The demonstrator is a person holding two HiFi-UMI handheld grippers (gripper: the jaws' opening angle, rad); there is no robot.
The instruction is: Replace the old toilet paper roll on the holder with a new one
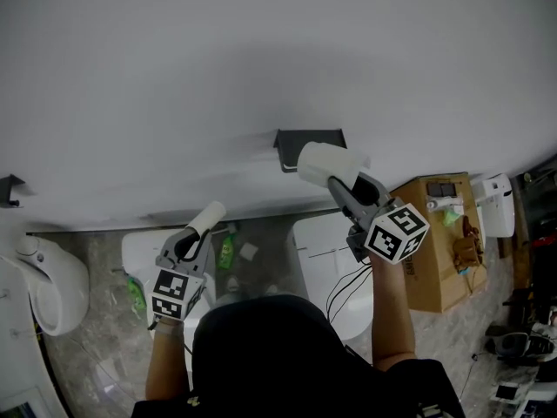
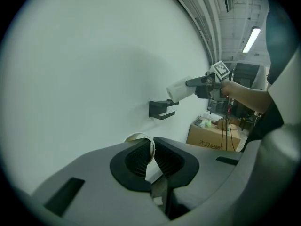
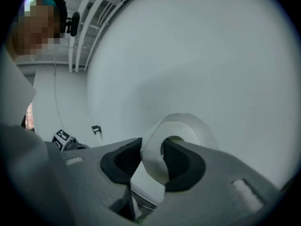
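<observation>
A black holder (image 1: 309, 146) is fixed to the white wall, its bar bare. My right gripper (image 1: 338, 185) is shut on a full white toilet roll (image 1: 329, 164) and holds it just below and right of the holder. In the right gripper view one jaw sits inside the core of the roll (image 3: 186, 128) and the other outside, pinching its wall. My left gripper (image 1: 198, 233) is lower and to the left, shut on an empty cardboard tube (image 1: 209, 217). The left gripper view shows the thin wall of the tube (image 2: 141, 139) between the jaws, with the holder (image 2: 162, 108) beyond.
A cardboard box (image 1: 439, 242) stands at the right on the floor. White toilet fixtures (image 1: 48, 286) and a white lid (image 1: 326, 251) lie below the wall. A green bottle (image 1: 226, 252) lies on the floor between them. A second black bracket (image 1: 10, 190) is at the far left.
</observation>
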